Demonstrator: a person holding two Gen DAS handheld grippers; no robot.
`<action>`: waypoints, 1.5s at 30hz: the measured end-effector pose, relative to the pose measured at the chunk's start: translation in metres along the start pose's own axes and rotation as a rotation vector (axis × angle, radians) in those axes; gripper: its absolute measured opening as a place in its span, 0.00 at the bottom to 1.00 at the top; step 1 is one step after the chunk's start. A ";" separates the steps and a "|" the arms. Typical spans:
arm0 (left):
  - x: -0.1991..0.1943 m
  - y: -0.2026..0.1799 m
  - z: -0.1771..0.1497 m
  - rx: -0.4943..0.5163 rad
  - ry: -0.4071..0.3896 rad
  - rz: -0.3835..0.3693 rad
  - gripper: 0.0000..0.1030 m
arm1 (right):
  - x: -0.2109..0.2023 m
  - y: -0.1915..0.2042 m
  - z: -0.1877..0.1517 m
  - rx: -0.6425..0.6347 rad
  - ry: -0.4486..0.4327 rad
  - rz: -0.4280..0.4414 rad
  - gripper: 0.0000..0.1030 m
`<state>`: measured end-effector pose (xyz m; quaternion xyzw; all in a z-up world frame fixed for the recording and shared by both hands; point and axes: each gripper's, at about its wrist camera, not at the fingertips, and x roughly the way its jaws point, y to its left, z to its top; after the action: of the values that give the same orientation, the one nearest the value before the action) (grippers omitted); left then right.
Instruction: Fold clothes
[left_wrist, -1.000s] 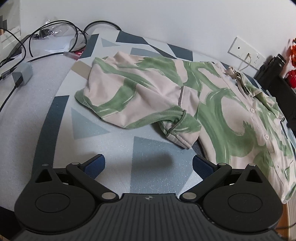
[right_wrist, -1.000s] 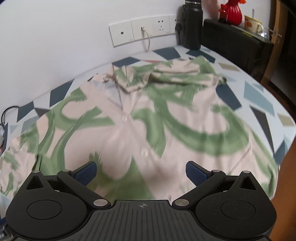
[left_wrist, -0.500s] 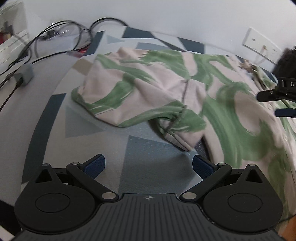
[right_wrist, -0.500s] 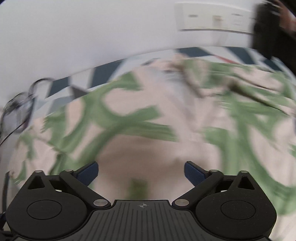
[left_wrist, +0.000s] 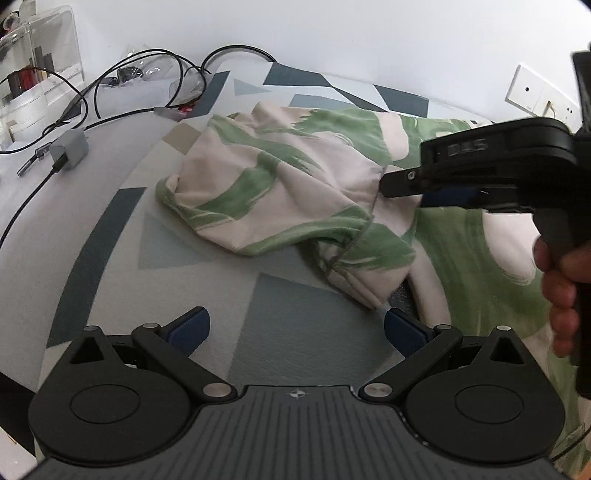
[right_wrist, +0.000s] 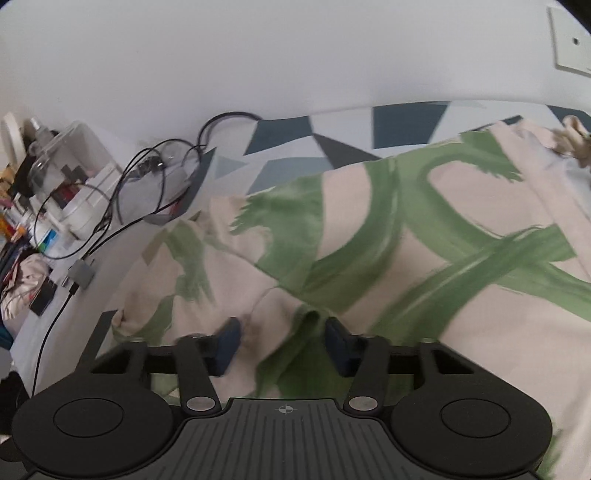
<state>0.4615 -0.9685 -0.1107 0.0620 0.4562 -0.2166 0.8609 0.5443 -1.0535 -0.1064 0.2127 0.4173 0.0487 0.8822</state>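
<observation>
A cream shirt with green brush strokes lies spread on the patterned table cover, its left sleeve crumpled toward the cables. My left gripper hovers open over bare cover just in front of the sleeve's hem. My right gripper rests on the shirt at the shoulder seam, jaws half closed with a fold of fabric between the pads and a gap still showing. In the left wrist view the right gripper comes in from the right, held by a hand.
Black cables and a grey adapter lie at the table's left side. A clear plastic box stands in the far left corner. Wall sockets sit behind the shirt. The table edge curves away on the left.
My right gripper swung left across the shirt to the shoulder seam and its jaws narrowed around fabric. The left gripper stayed open and barely moved.
</observation>
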 end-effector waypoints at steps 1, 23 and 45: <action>0.000 -0.002 0.000 0.000 0.003 -0.006 1.00 | 0.002 0.001 -0.001 0.005 0.000 0.005 0.07; 0.020 -0.071 0.039 0.156 -0.102 0.093 1.00 | -0.114 -0.150 0.047 0.242 -0.340 -0.208 0.03; 0.045 -0.140 0.043 0.442 -0.176 0.218 1.00 | -0.160 -0.246 -0.023 0.340 -0.274 -0.264 0.46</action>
<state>0.4565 -1.1215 -0.1100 0.2783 0.3119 -0.2215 0.8810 0.4006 -1.3104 -0.1071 0.3064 0.3200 -0.1670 0.8808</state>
